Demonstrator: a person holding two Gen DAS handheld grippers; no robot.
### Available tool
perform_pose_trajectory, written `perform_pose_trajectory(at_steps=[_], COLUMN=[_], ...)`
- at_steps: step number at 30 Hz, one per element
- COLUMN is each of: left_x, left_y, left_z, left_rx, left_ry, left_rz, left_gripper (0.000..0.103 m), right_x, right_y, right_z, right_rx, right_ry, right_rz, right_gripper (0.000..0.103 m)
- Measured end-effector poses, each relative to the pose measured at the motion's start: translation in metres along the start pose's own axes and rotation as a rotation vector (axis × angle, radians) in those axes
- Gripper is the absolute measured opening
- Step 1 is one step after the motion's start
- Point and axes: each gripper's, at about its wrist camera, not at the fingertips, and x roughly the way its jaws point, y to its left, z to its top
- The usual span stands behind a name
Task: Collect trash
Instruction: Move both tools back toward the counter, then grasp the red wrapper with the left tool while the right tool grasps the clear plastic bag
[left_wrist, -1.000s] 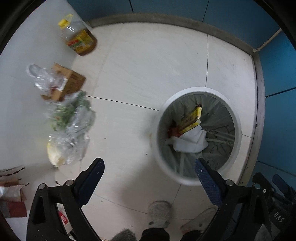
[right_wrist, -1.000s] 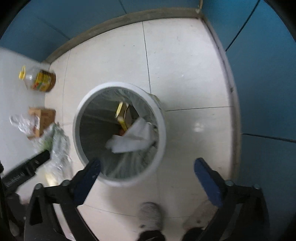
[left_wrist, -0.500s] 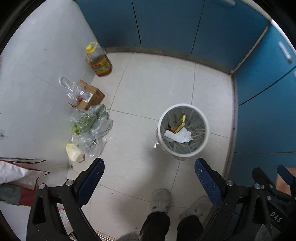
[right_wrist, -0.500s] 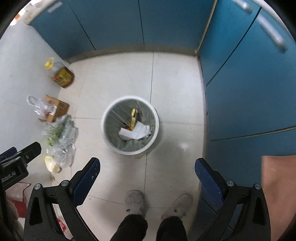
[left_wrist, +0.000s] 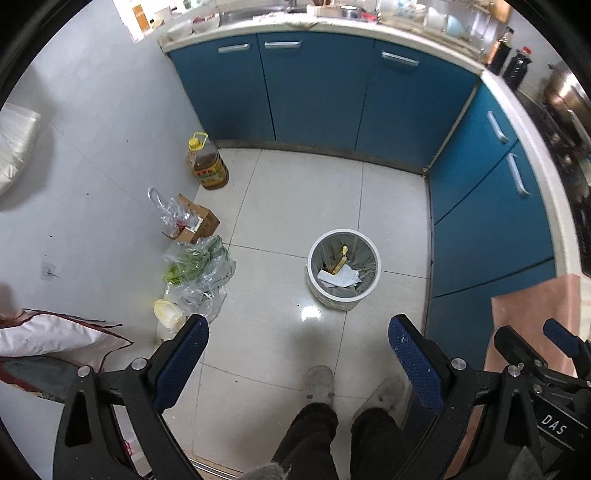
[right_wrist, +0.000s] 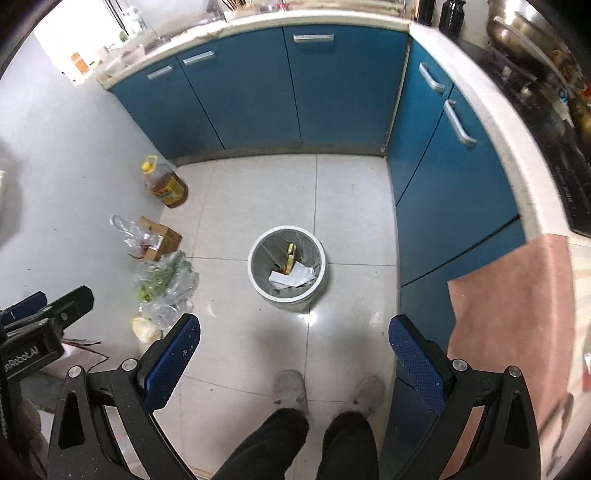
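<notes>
White bin: on the floor, ahead of both grippers, well below them
Trash: white paper and yellow wrapper inside bin
Left gripper: spread wide, holding nothing
Right gripper: spread wide, holding nothing

Left hand-held gripper held high, pointing down, blue-padded fingers spread wide with nothing between. Right hand-held gripper alongside, likewise wide apart and bare. Legs and both feet planted below, between the fingers.
</notes>
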Motion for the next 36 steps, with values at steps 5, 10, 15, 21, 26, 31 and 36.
perform_pose_trajectory(at_steps=[5, 10, 15, 21, 26, 31, 36], left_x=[-0.030, -0.055, -0.085, -0.114, -0.126, -0.131, -0.116], left_y=[-0.003, -0.021, -0.070, -0.189, -0.319, -0.460, -0.569], left_z=[-0.012, -0.010, 0.006, 0.020, 0.007, -0.020, -0.052], left_rx=[0.023, 0.047, 0.125, 0.307, 0.522, 0.705, 0.842], left_ry=[-0.024, -0.071, -0.165, -0.221, -0.193, -0.156, -0.092], left_rz=[-0.005, -0.026, -0.072, -0.165, -0.241, -0.259, -0.261], left_gripper=[0.100, 0.100, 0.103, 0.103, 0.103, 0.103, 0.103], right_x=[-0.048, -0.083, -0.119, -0.157, -0.179, -0.187, -0.180], right_y=[-0.002, -0.023, -0.076, -0.183, -0.311, -0.434, -0.559], right_z=[-0.013, -0.018, -0.018, -0.040, -0.087, -0.138, -0.176], right_rx=[0.015, 0.081, 0.203, 0.424, 0.649, 0.811, 0.930], right_ry=[-0.044, -0.088, -0.169, -0.235, -0.231, -0.165, -0.098], right_rz=[0.017, 0.069, 0.093, 0.018, -0.125, -0.266, -0.384], right_gripper=[0.103, 0.103, 0.103, 0.103, 0.103, 0.103, 0.103])
